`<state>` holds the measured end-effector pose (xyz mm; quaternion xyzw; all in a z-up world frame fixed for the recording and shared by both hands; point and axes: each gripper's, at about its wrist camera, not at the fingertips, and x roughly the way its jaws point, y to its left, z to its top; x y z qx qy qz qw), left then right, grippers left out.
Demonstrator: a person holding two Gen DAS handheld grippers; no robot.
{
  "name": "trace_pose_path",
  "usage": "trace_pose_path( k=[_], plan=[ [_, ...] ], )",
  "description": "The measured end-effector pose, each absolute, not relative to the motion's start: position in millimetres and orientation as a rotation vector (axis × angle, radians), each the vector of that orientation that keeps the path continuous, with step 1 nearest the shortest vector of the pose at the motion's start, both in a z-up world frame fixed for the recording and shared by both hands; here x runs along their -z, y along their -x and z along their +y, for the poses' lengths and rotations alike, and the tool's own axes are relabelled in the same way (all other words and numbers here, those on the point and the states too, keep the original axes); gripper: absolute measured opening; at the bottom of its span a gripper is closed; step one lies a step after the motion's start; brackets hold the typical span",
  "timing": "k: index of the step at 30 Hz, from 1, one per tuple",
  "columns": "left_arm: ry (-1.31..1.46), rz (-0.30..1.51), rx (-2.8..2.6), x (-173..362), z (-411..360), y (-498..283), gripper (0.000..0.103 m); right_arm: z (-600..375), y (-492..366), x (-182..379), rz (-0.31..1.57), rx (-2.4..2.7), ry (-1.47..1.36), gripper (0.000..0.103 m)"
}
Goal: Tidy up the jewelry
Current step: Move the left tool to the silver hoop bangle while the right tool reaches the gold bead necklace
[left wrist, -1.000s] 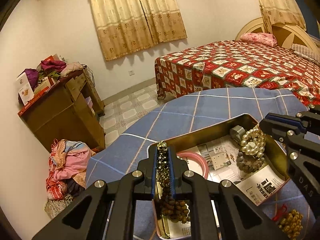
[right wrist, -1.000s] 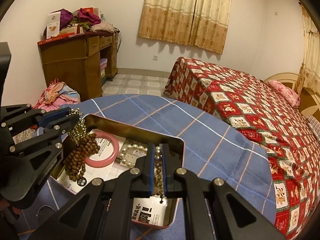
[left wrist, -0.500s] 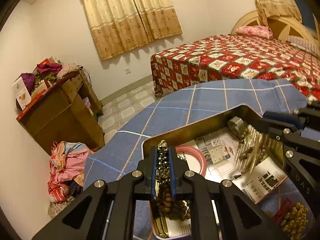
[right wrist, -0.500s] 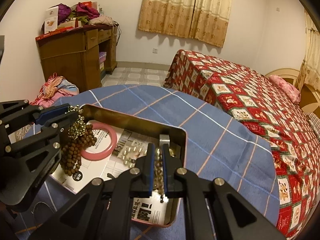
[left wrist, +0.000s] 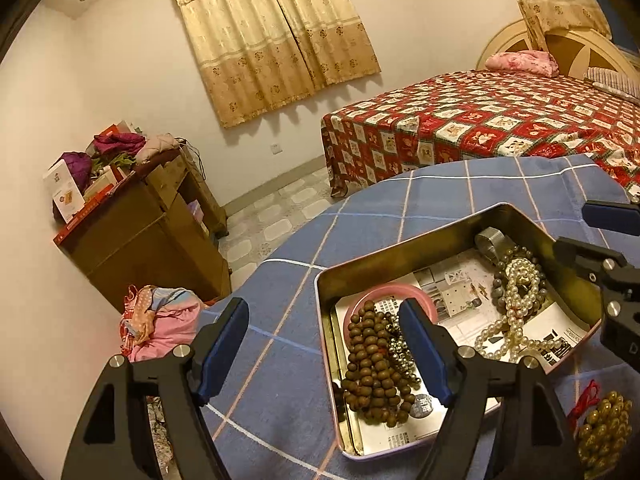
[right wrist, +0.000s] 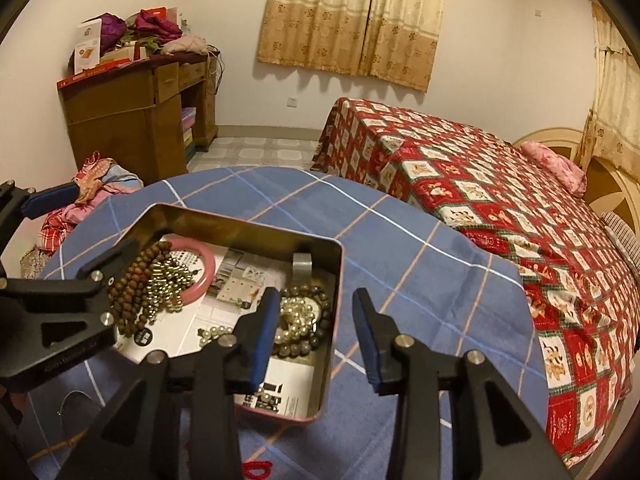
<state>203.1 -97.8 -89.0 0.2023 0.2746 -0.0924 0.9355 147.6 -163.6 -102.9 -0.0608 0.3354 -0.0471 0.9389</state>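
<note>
A gold metal tin lies open on the blue checked table. In it lie a brown wooden bead string with small metallic beads, a pink bangle, a pearl necklace and a silver ring. My left gripper is open and empty, straddling the tin's left edge. My right gripper is open and empty over the tin's right wall, above the pearls.
A golden bead bracelet with red cord lies on the table outside the tin. Printed paper lines the tin. A wooden desk, a heap of clothes and a red quilted bed stand beyond the table.
Both grippers opened. The brown bead string dropped from the left gripper and the pearl necklace from the right, and both now lie in the tin. Both grippers pulled back slightly.
</note>
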Motion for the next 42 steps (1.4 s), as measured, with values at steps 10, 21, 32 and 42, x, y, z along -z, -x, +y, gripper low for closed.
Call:
trace_pose_path(
  k=[10,21,32,42],
  plan=[
    [-0.401,0.565,0.165,86.3,-85.7,-188.4,0.078,-164.6,-128.7,100.2,0.673,0.096,0.107,0.049],
    [-0.392,0.617,0.141,109.8,-50.3,-139.9,0.078,-188.3,-85.4,113.6,0.69,0.128,0.043,0.057],
    [-0.364,0.677,0.149,132.6,-31.6,-100.9,0.078,-189.4,-44.7,129.2,0.715,0.114,0.007,0.061],
    [-0.385,0.707,0.158,145.1,-36.9,-94.2,0.078,-167.2,-31.7,135.9,0.721,0.059,0.009,0.066]
  ],
)
